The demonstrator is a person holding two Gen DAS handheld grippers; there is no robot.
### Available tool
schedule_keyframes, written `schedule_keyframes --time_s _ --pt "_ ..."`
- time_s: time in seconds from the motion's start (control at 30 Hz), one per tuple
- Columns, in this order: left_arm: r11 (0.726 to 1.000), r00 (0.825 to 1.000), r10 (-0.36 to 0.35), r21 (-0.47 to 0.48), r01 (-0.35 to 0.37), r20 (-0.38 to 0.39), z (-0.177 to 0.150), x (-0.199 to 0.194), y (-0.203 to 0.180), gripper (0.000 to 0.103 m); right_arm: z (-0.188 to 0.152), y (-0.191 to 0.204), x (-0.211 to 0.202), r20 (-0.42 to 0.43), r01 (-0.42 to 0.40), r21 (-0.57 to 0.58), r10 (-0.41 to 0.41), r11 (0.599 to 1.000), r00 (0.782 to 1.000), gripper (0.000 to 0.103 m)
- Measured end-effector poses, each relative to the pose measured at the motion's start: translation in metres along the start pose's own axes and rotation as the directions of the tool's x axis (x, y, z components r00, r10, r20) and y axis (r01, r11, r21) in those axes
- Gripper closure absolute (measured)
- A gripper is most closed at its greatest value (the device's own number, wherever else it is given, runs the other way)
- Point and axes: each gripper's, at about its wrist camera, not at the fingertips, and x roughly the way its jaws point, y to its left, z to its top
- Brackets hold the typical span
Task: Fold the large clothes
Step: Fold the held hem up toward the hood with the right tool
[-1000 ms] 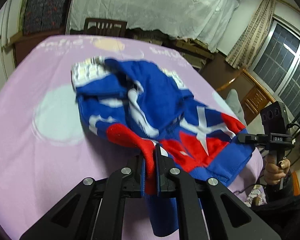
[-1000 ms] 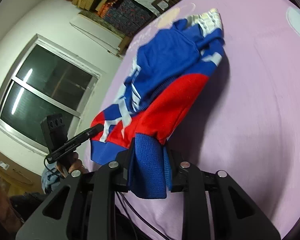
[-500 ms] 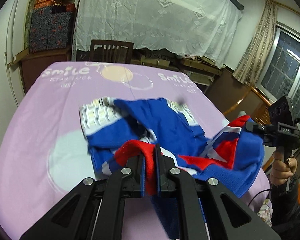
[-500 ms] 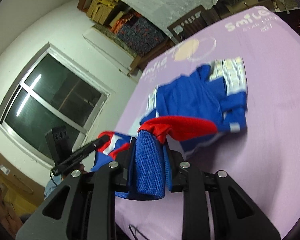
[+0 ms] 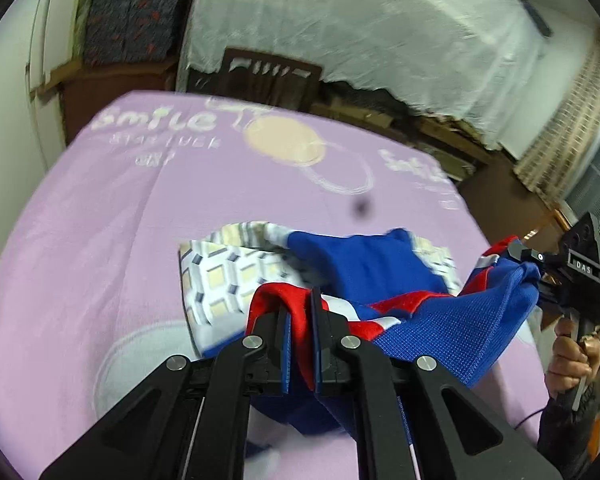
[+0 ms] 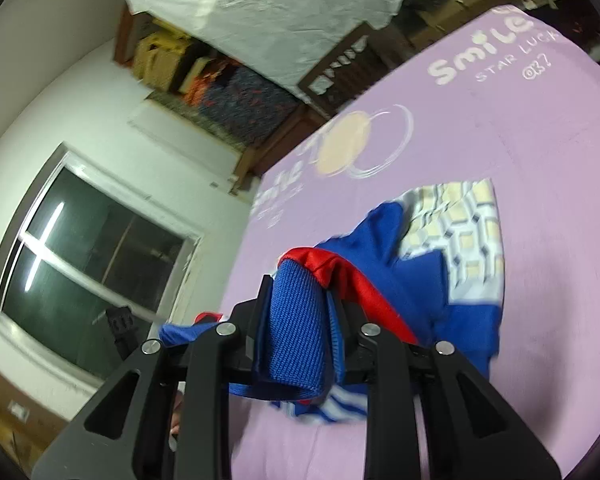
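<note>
A lilac printed cloth (image 5: 100,216) covers the table — on it lies a blue-and-red garment (image 5: 364,268), partly lifted.

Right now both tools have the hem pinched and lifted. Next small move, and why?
Probably carry both forward and lower. The left tool and right tool each clamp the red-and-blue knit sweater, its hem raised above the purple printed sheet; the checkered far end lies flat ahead.

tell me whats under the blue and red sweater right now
Under the sweater lies a checked garment, its near part covered, on the purple sheet. Both the left gripper and right gripper lift the sweater's hem; anything else beneath is hidden.
</note>
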Motion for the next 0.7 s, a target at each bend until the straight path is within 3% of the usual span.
schedule_keyframes --time_s 0.2,0.47,0.57,0.6,0.63,0.7 --pt "0.998 0.995 -0.016 -0.067 0.009 -0.099 -0.002 0.066 0.031 0.093 0.022 -0.052 0.057 -0.029 0.051 0.112 -0.048 0.992 0.998 0.078" --pt "0.999 0.995 -0.020 -0.039 0.016 -0.097 -0.007 0.074 0.033 0.091 0.011 -0.100 0.093 -0.069 0.026 0.204 -0.012 0.979 0.998 0.076" --pt "0.998 0.995 -0.044 -0.045 0.040 -0.089 -0.005 0.059 0.031 0.084 0.012 -0.097 0.090 -0.060 0.003 0.193 0.009 0.981 0.998 0.067" --pt "0.998 0.995 -0.060 -0.042 0.057 -0.075 -0.004 0.049 0.031 0.082 0.013 -0.095 0.087 -0.055 -0.009 0.186 0.019 0.983 0.998 0.057" --pt "0.996 0.995 -0.084 -0.044 0.082 -0.059 -0.003 0.039 0.031 0.074 0.014 -0.092 0.082 -0.046 -0.030 0.175 0.039 0.984 0.998 0.045" --pt "0.990 0.990 -0.136 -0.053 0.134 -0.034 -0.002 0.026 0.030 0.057 0.017 -0.081 0.064 -0.007 -0.084 0.134 0.086 0.987 0.996 0.037"
